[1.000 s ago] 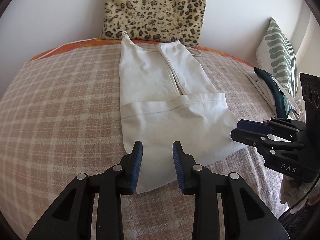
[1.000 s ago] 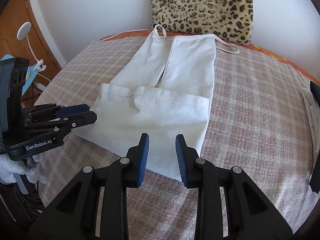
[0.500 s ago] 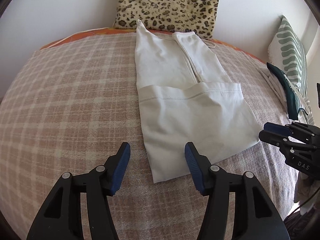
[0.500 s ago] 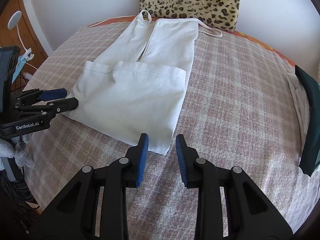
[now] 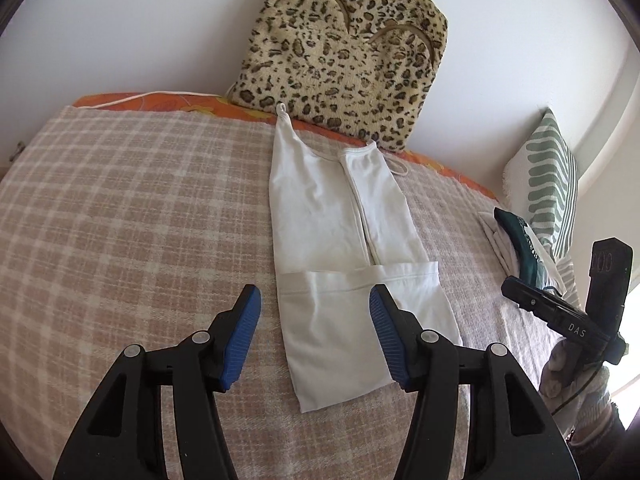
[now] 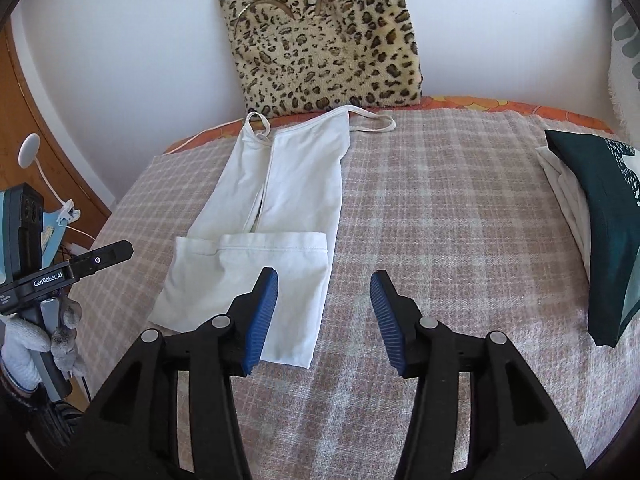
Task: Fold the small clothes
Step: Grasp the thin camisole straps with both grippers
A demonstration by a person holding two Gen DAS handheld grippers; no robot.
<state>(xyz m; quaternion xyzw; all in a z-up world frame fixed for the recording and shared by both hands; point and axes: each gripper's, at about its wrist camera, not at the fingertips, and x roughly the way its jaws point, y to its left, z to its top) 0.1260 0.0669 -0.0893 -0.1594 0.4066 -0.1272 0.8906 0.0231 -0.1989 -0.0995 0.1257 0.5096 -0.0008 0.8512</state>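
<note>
A bed covered by a pink-and-cream plaid blanket (image 5: pixel 132 216) is seen against a white wall, with a leopard-print cushion (image 5: pixel 344 56) propped at the far edge. A white camisole (image 5: pixel 344 248) is laid flat on the blanket, its side panels folded inward and its hem folded up over the lower part; one strap loop lies against the cushion's base.

The left tongs (image 5: pixel 315 332) are held low above the near end of the garment, released, with the blue pads spread wide on either side of its folded lower part and nothing gripped. The right tongs (image 6: pixel 324 314) are likewise released and held above the blanket, the left pad over the garment's near right corner, the right pad over bare blanket. Each tool is seen from the other's camera at the frame edge, held in a gloved hand (image 6: pixel 20 344).

A stack of folded clothes (image 6: pixel 596 232), dark green on top of white, is cut off at the right edge. A green-striped pillow (image 5: pixel 548 184) is only partly shown. The garment's near corner is hidden behind the right tongs' left finger.
</note>
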